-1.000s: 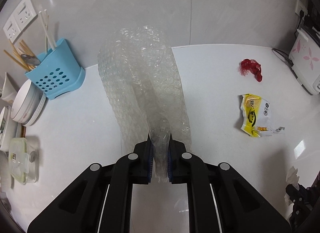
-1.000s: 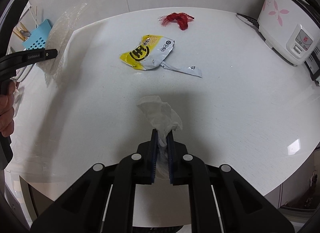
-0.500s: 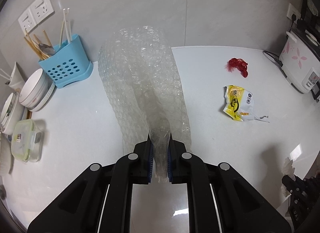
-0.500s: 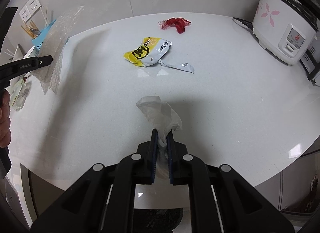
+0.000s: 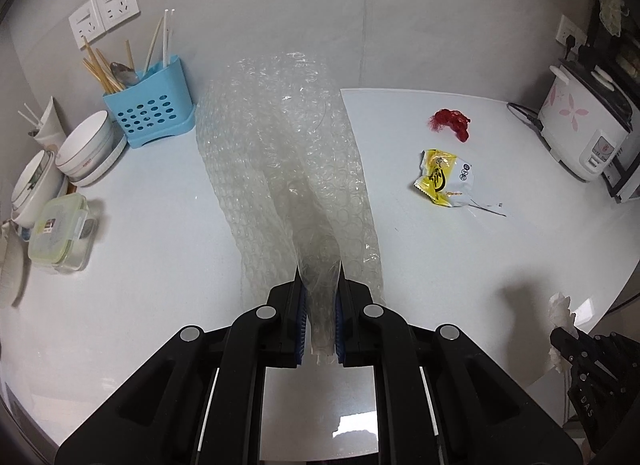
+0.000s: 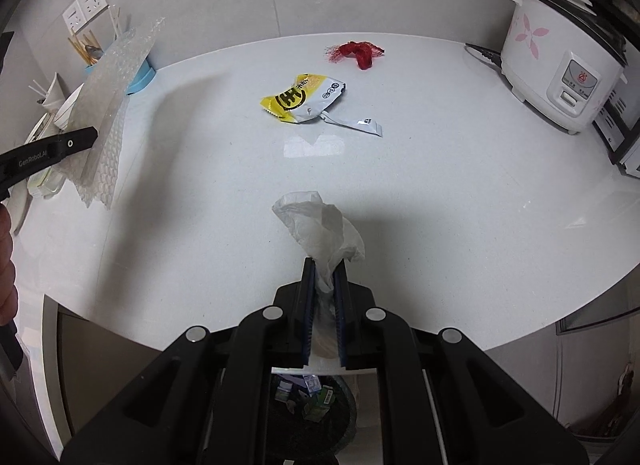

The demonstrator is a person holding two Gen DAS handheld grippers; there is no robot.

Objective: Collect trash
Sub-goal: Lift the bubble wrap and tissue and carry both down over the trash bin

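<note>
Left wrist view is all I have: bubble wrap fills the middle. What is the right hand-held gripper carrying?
Observer: The right hand-held gripper is shut on a crumpled white tissue.
Operator: Is there a bin anywhere? I see none.
Observer: Yes, a dark bin with cartons inside sits below the counter edge, under that gripper.
Operator: What does the yellow wrapper look like from that side?
Observer: The yellow wrapper lies flat on the counter with a torn silver strip trailing beside it, and the red mesh scrap is farther back.
</note>
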